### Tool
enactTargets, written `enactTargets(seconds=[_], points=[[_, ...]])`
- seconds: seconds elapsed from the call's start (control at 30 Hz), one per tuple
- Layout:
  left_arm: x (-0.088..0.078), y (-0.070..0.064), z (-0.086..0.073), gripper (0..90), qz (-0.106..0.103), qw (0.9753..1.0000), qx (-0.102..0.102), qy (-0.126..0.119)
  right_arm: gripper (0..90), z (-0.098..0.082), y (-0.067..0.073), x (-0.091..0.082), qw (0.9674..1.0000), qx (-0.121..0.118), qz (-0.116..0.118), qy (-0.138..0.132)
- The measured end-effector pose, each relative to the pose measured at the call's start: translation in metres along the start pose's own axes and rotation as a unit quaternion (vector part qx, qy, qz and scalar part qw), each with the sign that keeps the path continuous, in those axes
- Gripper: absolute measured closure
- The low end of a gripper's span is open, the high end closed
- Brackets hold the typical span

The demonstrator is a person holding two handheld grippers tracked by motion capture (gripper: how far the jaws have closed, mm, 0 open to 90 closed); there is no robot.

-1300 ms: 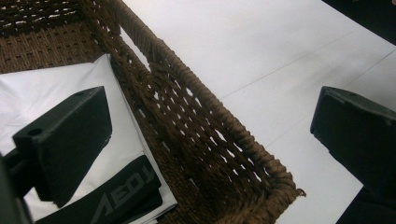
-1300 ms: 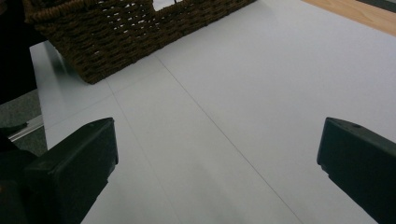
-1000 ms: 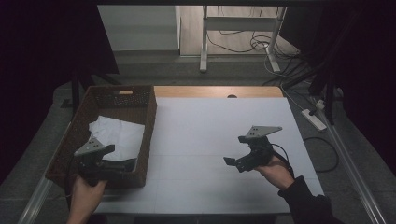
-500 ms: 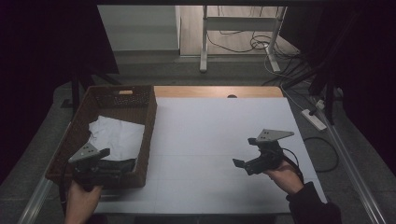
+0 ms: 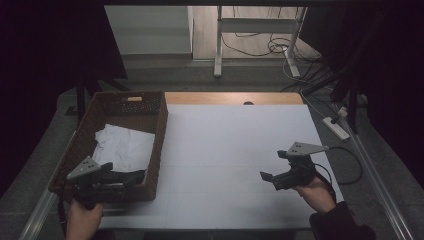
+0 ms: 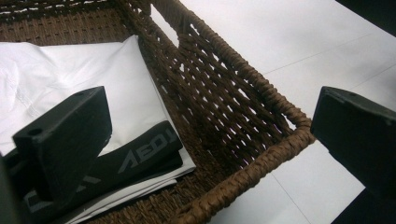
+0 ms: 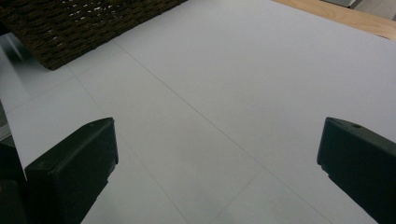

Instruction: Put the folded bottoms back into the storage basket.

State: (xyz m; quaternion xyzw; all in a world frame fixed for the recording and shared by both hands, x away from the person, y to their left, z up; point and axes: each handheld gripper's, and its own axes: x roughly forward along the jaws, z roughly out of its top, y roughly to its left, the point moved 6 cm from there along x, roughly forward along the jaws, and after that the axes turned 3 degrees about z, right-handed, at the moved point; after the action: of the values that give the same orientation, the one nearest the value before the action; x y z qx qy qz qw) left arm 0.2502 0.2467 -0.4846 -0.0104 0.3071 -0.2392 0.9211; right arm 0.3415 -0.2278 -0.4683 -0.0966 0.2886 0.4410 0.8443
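Both claws gape wide: left claw (image 5: pixel 131 176) over the basket (image 5: pixel 159 131) corner, right claw (image 5: pixel 270 178) above bare table (image 5: pixel 225 145).

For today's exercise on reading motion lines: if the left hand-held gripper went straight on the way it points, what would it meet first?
Probably the wicker basket's right wall: the open left hand-held gripper straddles its near corner, with folded white cloth inside. Depth is unclear.
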Motion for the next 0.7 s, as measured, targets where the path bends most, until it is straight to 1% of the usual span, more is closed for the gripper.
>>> enactTargets(seconds=[0.4,0.7], points=[[-0.005,0.002,-0.006,0.0,0.008,1.0,-0.003,0.001,0.0,-0.011,-0.008,-0.021,0.9995,0.017,-0.022,-0.013],[-0.008,0.003,-0.01,0.0,0.013,0.9999,-0.006,0.003,0.0,-0.02,-0.012,-0.033,0.9988,0.024,-0.041,-0.012]])
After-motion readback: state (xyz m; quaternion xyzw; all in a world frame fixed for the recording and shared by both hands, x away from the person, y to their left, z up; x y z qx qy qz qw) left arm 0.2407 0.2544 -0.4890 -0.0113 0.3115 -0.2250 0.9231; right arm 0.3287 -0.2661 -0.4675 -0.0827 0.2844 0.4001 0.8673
